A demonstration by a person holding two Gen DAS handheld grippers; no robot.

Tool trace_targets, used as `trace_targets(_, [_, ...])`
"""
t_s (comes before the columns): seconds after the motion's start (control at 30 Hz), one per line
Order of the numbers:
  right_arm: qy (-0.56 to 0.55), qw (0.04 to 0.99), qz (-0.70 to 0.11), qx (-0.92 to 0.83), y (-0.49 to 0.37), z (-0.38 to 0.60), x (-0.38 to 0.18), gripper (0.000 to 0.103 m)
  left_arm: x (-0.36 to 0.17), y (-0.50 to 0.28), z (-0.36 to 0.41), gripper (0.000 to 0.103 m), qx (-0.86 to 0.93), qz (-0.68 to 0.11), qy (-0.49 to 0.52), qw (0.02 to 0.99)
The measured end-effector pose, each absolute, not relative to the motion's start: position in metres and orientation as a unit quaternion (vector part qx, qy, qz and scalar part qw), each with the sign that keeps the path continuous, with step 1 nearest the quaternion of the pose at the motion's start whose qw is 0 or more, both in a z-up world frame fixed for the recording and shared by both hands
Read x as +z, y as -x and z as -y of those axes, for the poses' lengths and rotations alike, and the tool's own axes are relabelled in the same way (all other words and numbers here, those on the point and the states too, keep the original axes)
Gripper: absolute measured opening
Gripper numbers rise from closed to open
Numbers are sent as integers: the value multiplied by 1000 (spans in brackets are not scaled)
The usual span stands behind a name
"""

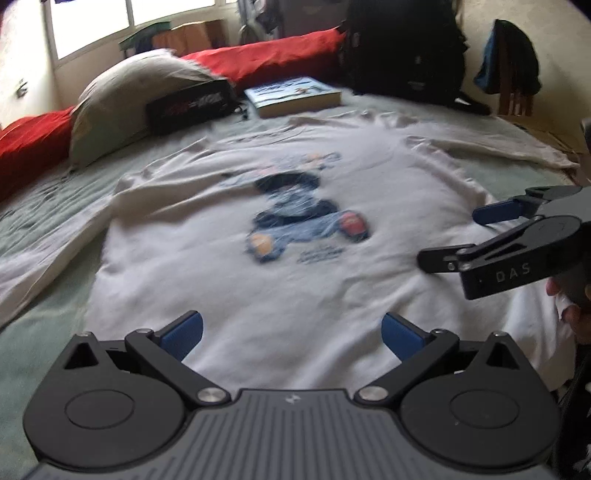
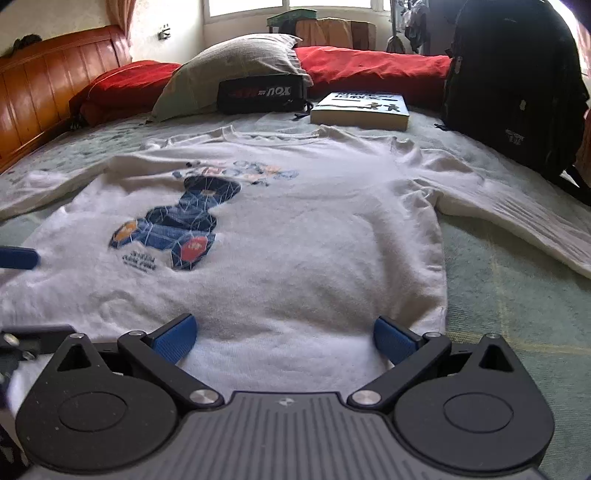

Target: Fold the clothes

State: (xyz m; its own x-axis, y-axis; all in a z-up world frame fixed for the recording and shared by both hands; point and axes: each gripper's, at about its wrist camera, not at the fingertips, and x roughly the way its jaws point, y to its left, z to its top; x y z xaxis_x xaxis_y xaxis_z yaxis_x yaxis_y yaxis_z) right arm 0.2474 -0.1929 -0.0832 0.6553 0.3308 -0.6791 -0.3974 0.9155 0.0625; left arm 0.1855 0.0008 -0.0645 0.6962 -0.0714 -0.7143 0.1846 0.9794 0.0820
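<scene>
Bedroom setup, with a pale green bed [image 2: 498,302] taking up basically the whole view and a window [image 2: 251,5] glowing at the far end. Spread flat on the bed is a white sweatshirt [image 2: 295,240], front side up, with a blue bear print [image 2: 177,229] on the chest and both sleeves out to the sides.

Left claw [image 1: 291,330] has its blue pads wide apart, nothing between them, hovering over the hem end of the sweatshirt with the print straight ahead of it. Right claw [image 2: 284,334] is the same deal: pads spread, gripping nothing, sitting over the hem close to the sweatshirt's side edge, so the print is ahead and off to its left. From the left wrist view you can see the right claw [image 1: 454,236] off to the right, also over the fabric, fingers apart. The left wrist picture is pretty blurry.

Way past both claws, beyond the collar: a grey pillow [image 2: 229,66], a black pouch [image 2: 262,94] leaning on it, a thick book [image 2: 364,110] lying flat, red cushions [image 2: 369,66] along the far edge, and a black backpack [image 2: 513,85] standing ahead-right of the right claw. A wooden headboard [image 2: 40,92] is off to its far left.
</scene>
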Motion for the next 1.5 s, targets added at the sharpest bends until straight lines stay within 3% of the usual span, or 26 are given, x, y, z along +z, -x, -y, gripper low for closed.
trace_targets(0.27, [33,913,-356,199,-223,207,-59,103,-76,-188,-3,102,-64,-401,-49,912])
trace_targets(0.57, [89,896,-384,206,-210,184,-84,103,-78,-192,-2,102,-53,-409,-42,910])
trace_targets(0.77, [75,895,-386,211,-211,188,-86,103,-62,-189,3,102,-65,-387,-57,918])
trace_targets(0.93, [78,896,-383,210,-209,187,-87,103,-78,-196,-4,102,-46,-424,-47,903])
trace_targets(1.5, [79,899,-375,211,-209,188,-90,103,-74,-194,-7,102,-40,-425,-35,903])
